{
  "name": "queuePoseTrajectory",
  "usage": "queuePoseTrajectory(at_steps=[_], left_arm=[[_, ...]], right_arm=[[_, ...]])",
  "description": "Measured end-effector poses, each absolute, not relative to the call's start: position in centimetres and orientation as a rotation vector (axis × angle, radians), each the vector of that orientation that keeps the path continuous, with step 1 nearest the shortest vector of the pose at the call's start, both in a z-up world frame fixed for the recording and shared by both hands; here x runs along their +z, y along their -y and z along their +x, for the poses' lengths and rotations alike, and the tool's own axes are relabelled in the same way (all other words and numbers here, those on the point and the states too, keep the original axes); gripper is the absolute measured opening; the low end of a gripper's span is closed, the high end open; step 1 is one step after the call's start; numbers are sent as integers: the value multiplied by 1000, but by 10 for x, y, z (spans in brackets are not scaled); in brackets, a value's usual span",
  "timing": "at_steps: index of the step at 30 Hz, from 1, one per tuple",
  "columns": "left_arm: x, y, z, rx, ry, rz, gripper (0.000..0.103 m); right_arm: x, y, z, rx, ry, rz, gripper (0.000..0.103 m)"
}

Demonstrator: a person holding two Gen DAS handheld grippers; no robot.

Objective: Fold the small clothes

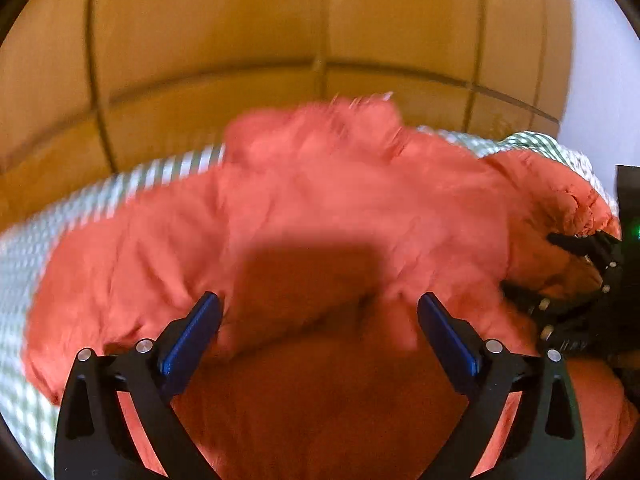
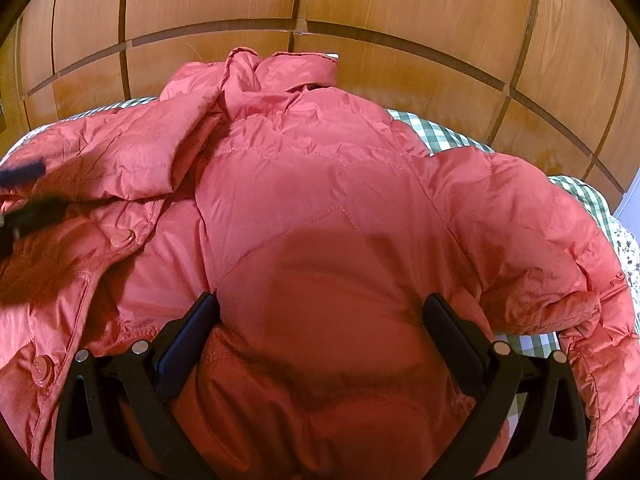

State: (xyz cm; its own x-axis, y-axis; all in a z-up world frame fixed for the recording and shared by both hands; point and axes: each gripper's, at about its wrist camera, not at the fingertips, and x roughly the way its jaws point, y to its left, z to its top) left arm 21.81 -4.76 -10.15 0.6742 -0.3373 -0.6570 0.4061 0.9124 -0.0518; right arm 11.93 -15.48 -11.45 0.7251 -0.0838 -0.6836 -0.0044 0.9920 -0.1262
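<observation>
Coral puffer jacket [image 2: 320, 200] sprawled over checked bedcover [image 2: 436, 132]: likely light, soft, slippery. Left gripper [image 1: 318, 320] and right gripper [image 2: 320, 320] both spread wide, holding nothing. Best pinched at hem or sleeve cuff [image 2: 576, 304], near the cover's right edge.

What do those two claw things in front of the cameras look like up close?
The left gripper has two black, angular plastic arms with triangular cut-outs, silver round bolt heads at the joints, and ribbed blue pads on its fingers. The right gripper has the same black frame and silver bolts, but its finger pads look dark, nearly black. No cables, markings or sleeves show.
</observation>
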Motion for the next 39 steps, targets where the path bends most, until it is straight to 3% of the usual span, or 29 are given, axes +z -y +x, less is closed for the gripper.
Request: queuePoseTrajectory(at_steps=[8, 17, 22, 26, 31, 33, 37, 39], left_arm=[[-111, 9, 212, -384, -760, -115, 98], [-110, 3, 195, -379, -771, -162, 98], [-92, -5, 178, -347, -704, -201, 98], [-81, -16, 166, -272, -635, -208, 98], [-94, -27, 165, -230, -641, -240, 98], [-94, -29, 161, -218, -648, -246, 98], [-86, -34, 151, -192, -610, -240, 98], [-84, -39, 150, -160, -597, -251, 98]], right_arm=[[-111, 165, 119, 9, -768, -98, 101], [-108, 175, 124, 52, -793, -87, 101], [-68, 170, 123, 126, -692, 20, 101], [-57, 149, 156, 243, -723, 75, 100], [-79, 130, 223, 344, -878, 193, 66], [-90, 127, 240, 402, -938, 250, 45], [-83, 122, 246, 407, -917, 151, 22], [-75, 136, 242, 366, -876, 166, 2]])
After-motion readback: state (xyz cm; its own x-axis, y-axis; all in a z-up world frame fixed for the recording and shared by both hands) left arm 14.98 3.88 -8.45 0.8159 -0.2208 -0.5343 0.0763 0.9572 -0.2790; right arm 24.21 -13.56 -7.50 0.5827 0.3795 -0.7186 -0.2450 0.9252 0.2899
